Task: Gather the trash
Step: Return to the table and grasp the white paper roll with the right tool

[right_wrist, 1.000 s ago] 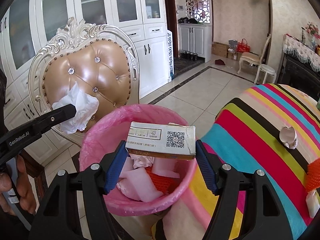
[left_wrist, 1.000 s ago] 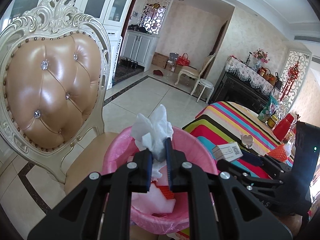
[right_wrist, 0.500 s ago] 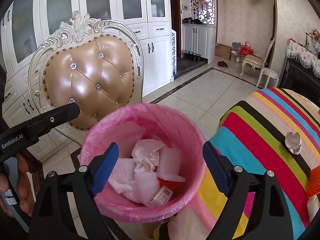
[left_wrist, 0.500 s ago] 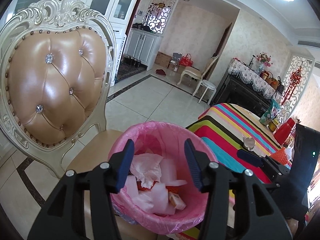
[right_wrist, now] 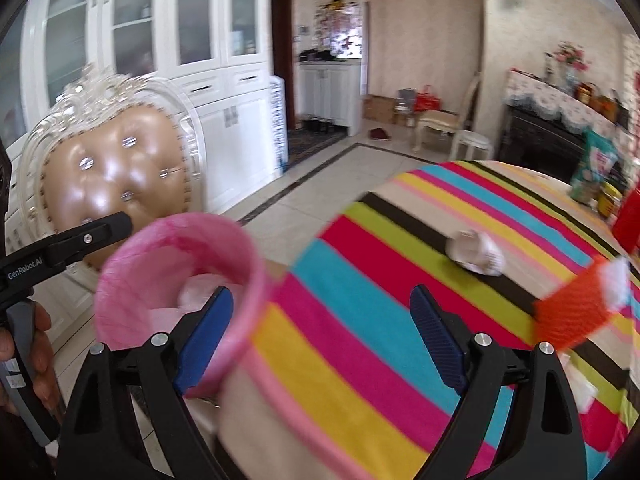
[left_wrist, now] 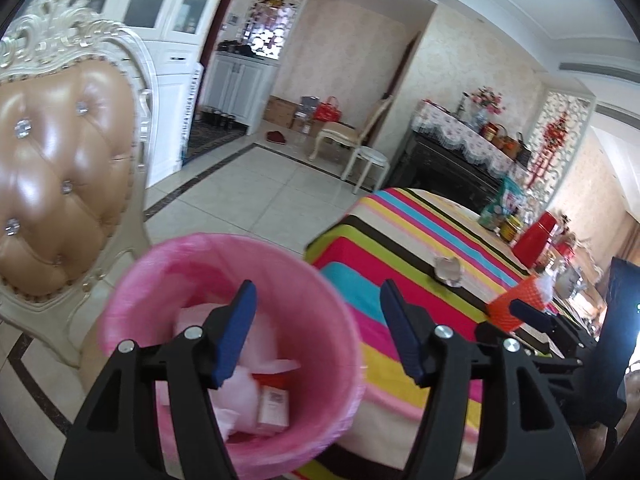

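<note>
Pink-lined bin (left_wrist: 224,344) sits on the chair (left_wrist: 60,184) seat, just beside the striped surface (left_wrist: 400,248) edge. Inside: crumpled white/pink tissue (left_wrist: 240,392), a small carton w/ printed label (left_wrist: 274,400), a bit of red under it. Bin liner is pink plastic, rim folded over.

On the surface, still out: crumpled white wad (right_wrist: 476,254) near the middle stripes, and an orange mesh sleeve w/ white foam end (right_wrist: 576,304) further right, tilted. More white scraps at lower right edge in right wrist view, too blurred to ID.

Left claw (left_wrist: 316,328): wide open, empty, touching nothing; left finger hangs over the bin mouth, right finger over the surface's edge.

Right claw (right_wrist: 320,336): also wide, empty. Left finger sits in front of the bin rim, right finger over the striped cloth, orange sleeve just beyond it to the right.

Left claw's arm shows at left of right wrist view, w/ a hand (right_wrist: 24,356) gripping its handle. Right wrist pic is motion-blurred. Red container (left_wrist: 536,236) and jars stand at the far end of the surface.
</note>
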